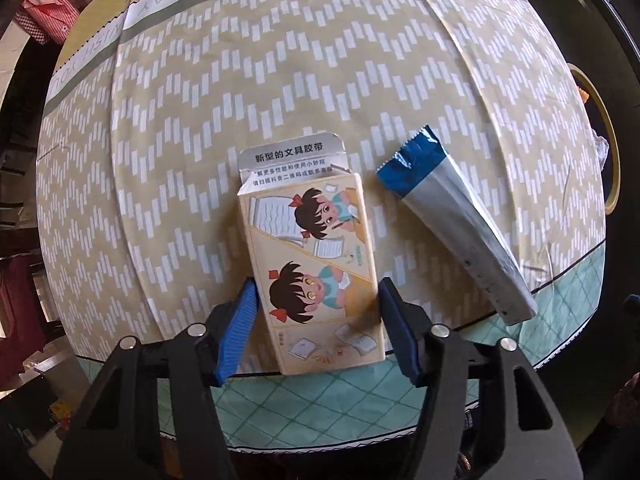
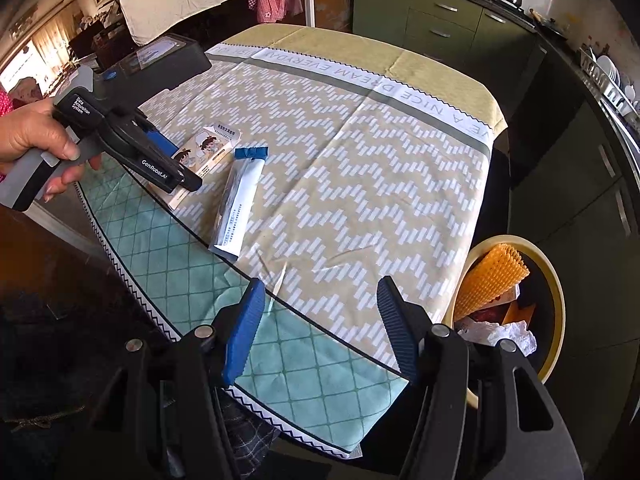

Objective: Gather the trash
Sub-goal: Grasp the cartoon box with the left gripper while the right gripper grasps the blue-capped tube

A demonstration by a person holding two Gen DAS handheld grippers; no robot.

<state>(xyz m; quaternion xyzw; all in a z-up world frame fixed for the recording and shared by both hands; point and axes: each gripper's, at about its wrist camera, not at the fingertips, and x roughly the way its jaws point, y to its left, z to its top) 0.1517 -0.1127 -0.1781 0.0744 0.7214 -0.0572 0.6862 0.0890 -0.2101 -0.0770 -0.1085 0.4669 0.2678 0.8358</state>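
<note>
We see a small cardboard box [image 1: 316, 268] lying flat near the desk's [image 2: 360, 168] front edge, between the left gripper's [image 1: 318, 316] open jaws, which flank its long sides; light and crushable, it probably wants gentle pressure. The right gripper [image 2: 320, 328] hangs open, empty. The bin [image 2: 556, 300] sits beyond the right edge, path clear.

Black gripper frames, silver screws, ribbed blue fingers [image 2: 244, 332]; grey handle, white "GenRobot.AI" lettering; bare-skinned left hand [image 2: 36, 136].
</note>
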